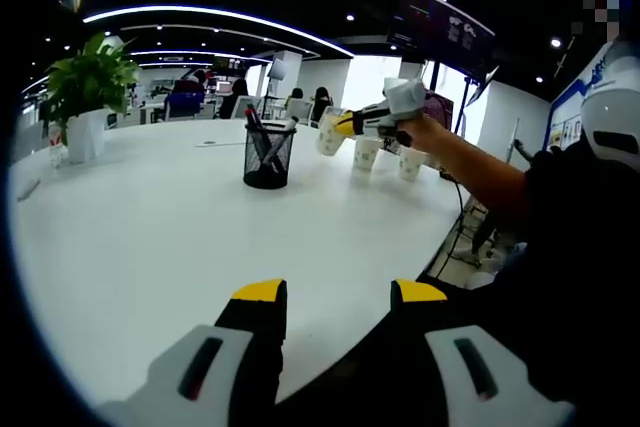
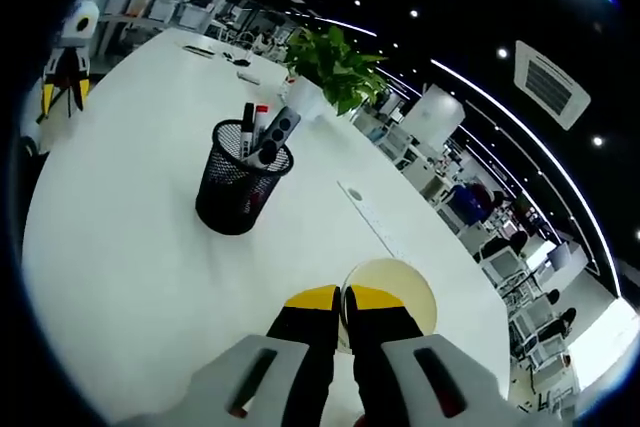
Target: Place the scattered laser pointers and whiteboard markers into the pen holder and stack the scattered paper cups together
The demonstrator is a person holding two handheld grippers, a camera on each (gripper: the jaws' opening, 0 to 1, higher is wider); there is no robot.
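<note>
On a white table, a black mesh pen holder stood with markers and a pointer already inside. The right gripper had its yellow-tipped jaws pinched together on the rim of a paper cup, held in the air. Two more paper cups stood mouth-down near the table's far edge. The left gripper waited low, jaws apart and empty. To stack well, the held cup likely needed lining up squarely over a standing one, lowered gently without tipping it.
</note>
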